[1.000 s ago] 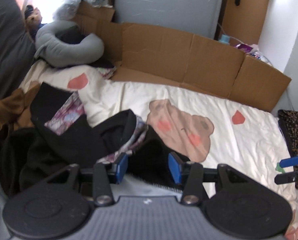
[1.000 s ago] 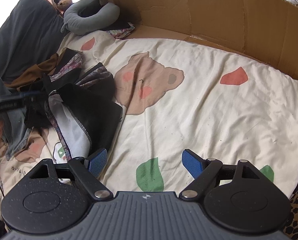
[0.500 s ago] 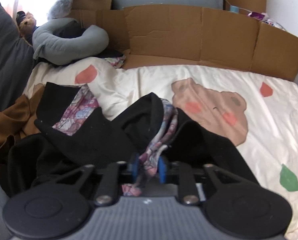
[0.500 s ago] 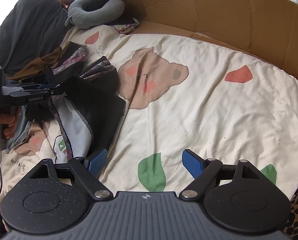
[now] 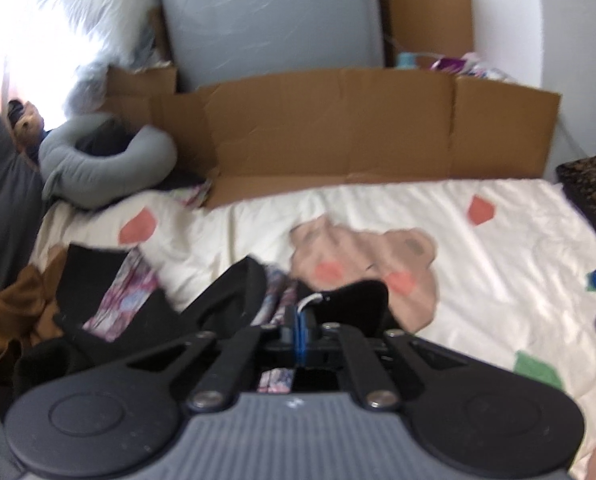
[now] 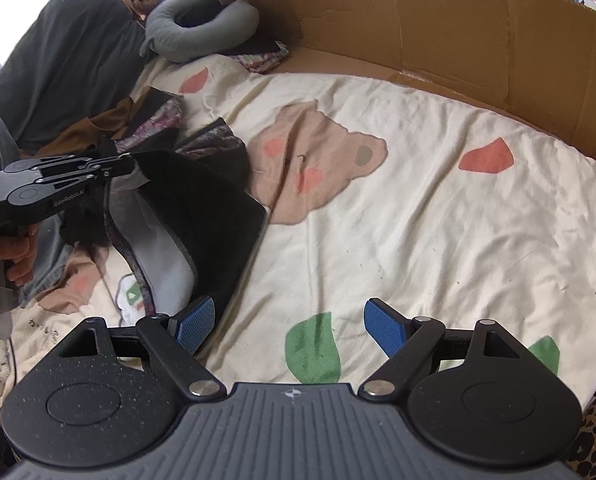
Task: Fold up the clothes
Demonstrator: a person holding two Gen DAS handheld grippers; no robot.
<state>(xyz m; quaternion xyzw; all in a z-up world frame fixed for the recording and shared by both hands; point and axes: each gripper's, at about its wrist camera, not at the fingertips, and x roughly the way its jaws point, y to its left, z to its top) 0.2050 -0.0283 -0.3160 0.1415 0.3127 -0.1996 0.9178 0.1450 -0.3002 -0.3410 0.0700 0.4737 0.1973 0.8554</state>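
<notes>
A black garment with a grey-white lining lies at the left of the cream bear-print blanket. My left gripper is shut on the edge of this black garment and lifts it off the bed; the left gripper also shows in the right wrist view. My right gripper is open and empty, low over the blanket by the garment's lower corner. More clothes, black and floral, are piled to the left.
A cardboard wall runs along the far side of the bed. A grey neck pillow and a dark cushion lie at the far left, brown cloth beside the pile. Leopard-print fabric edges the right.
My left gripper closed on the black garment's edge and has raised it off the bed, tilting upward. My right gripper stayed open and barely moved.
</notes>
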